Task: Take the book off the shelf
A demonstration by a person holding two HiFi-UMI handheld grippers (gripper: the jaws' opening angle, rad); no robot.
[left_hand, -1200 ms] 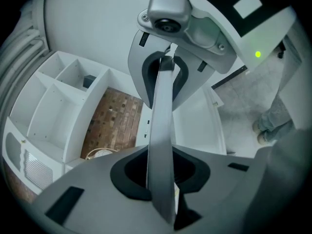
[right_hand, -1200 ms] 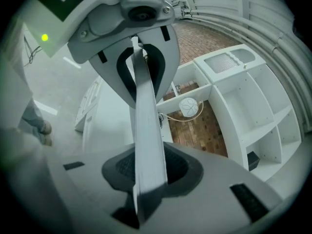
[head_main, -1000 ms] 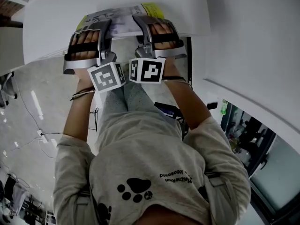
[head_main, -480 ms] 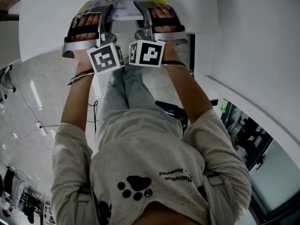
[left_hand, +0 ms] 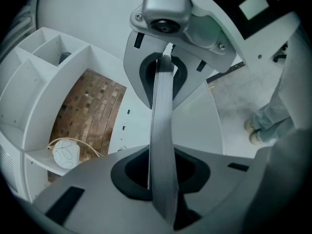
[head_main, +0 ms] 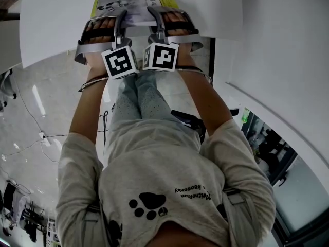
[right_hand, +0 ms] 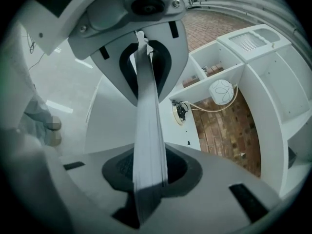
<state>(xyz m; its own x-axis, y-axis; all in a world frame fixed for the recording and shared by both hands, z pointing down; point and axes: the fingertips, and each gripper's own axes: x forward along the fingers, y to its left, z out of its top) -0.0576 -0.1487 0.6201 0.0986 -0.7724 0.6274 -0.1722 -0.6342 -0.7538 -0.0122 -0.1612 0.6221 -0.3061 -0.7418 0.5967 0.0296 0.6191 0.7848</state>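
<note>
Above the white counter point(head_main: 51, 30), the book point(head_main: 134, 5) was held cover up, well clear of the shelf point(right_hand: 273, 96); fingers of the left gripper point(head_main: 119, 23) and the right gripper point(head_main: 158, 20) were each clamped on its near edge.

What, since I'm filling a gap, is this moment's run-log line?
object: thin yellow-edged paper book | left gripper: shut on book edge | right gripper: shut on book | book: over white round surface

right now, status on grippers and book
Left gripper and right gripper both shut on the book. Book clear of the shelf, over the table. Nothing seen in the way.
</note>
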